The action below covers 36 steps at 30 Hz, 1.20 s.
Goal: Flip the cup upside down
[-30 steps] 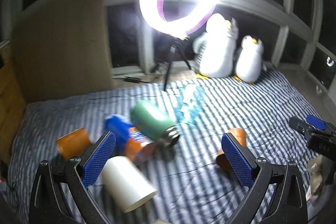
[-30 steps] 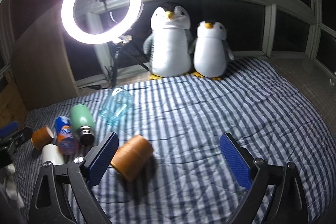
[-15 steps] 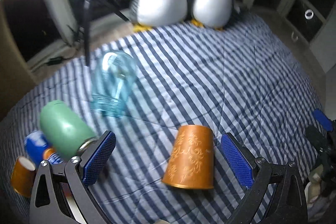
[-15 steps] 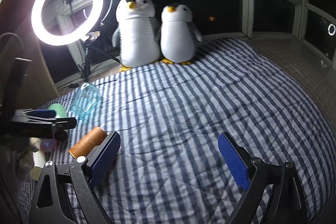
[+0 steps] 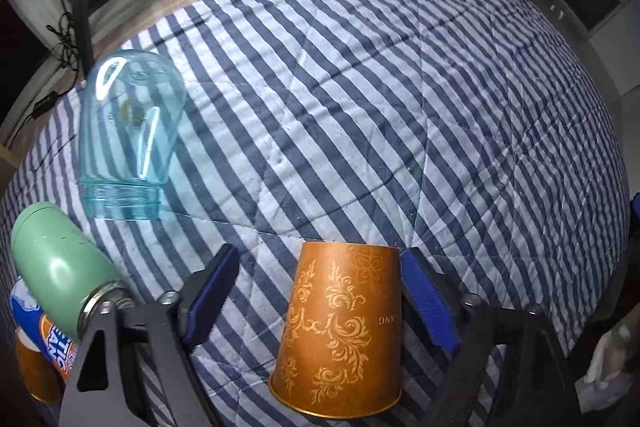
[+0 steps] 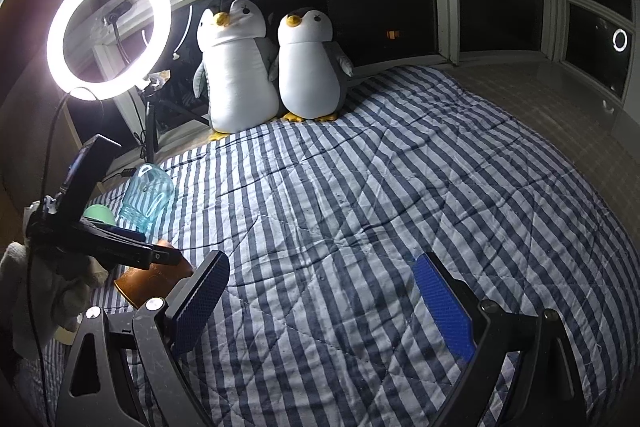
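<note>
Left wrist view, bottom of the frame: my left tongs (image 5: 320,299) stand apart, blue pads either side of an orange cup (image 5: 340,335) with a pale scroll pattern. The cup's wide rim faces the bottom of the frame and its narrow base points up the frame. The right-hand pad (image 5: 426,301) sits against the cup's upper edge; the left-hand pad is clear of it. At lower left lies a green bottle (image 5: 60,267) on its side, a blue and orange can (image 5: 44,331) beneath it. Higher on the left, a clear blue jar (image 5: 128,139) lies on the striped quilt (image 5: 400,107).

Right wrist view, bottom of the frame: my right tongs (image 6: 320,295) are apart over bare quilt, gripping nothing. At lower left the same cup shows under the other tongs. Farther back, upper centre, two plush penguins (image 6: 272,67) sit together against the dark window (image 6: 400,11). A glowing ring light (image 6: 54,39) fills the upper left.
</note>
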Motion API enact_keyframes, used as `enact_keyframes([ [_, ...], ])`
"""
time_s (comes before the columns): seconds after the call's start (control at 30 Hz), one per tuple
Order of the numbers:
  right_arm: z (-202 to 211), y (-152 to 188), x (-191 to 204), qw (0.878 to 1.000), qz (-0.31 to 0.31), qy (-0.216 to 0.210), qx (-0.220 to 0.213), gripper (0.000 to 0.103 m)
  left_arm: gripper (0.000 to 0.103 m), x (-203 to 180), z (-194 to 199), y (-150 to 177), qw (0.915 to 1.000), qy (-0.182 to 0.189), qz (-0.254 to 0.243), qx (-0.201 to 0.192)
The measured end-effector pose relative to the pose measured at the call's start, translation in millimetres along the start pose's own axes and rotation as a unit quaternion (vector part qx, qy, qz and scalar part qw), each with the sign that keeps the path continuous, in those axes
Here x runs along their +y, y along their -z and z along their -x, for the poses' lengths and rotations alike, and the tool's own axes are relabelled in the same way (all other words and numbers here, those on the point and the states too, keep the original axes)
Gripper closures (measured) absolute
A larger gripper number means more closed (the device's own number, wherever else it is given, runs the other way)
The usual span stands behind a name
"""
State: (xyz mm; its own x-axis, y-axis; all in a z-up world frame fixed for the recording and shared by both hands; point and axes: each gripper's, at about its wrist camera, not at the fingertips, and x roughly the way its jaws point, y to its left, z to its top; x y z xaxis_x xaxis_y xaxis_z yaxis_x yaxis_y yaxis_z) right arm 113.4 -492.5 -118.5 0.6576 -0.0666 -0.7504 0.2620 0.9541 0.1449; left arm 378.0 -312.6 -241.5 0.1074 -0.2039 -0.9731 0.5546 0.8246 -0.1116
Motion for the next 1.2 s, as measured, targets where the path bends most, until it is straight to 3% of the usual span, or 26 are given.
enact_keyframes([
  [0.17,0.7,1.1,-2.3,1.0,-0.001,0.001,0.0,0.011,0.042,-14.4,-15.7,2.0,0.999,0.023,-0.024,0.028],
  [0.47,0.6,3.4,-0.1,1.0,-0.002,0.001,0.004,0.011,0.042,-77.7,-11.7,37.6,0.9891,0.04,-0.136,0.038],
  [0.7,4.5,6.5,-1.2,1.0,-0.009,0.002,0.005,0.011,0.042,-118.0,-11.9,91.6,0.9785,0.048,-0.193,0.057],
  [0.83,7.9,12.6,2.8,1.0,-0.011,-0.001,0.009,0.011,0.042,-124.2,-3.9,128.5,0.9783,0.052,-0.192,0.06],
  [1.03,12.0,30.0,25.1,0.999,0.001,-0.021,0.031,0.011,0.042,-99.3,6.3,187.4,0.9852,0.043,-0.159,0.049],
  [1.1,12.9,38.4,35.9,0.999,0.005,-0.03,0.041,0.011,0.038,-78.0,9.1,201.1,0.9882,0.041,-0.141,0.043],
  [1.17,11.4,47.9,48.2,0.998,0.009,-0.04,0.057,0.011,0.024,-60.8,18.0,219.0,0.9909,0.041,-0.124,0.033],
  [1.2,10.2,51.5,53.1,0.997,0.011,-0.044,0.064,0.011,0.021,-47.5,25.1,227.7,0.9923,0.04,-0.115,0.025],
])
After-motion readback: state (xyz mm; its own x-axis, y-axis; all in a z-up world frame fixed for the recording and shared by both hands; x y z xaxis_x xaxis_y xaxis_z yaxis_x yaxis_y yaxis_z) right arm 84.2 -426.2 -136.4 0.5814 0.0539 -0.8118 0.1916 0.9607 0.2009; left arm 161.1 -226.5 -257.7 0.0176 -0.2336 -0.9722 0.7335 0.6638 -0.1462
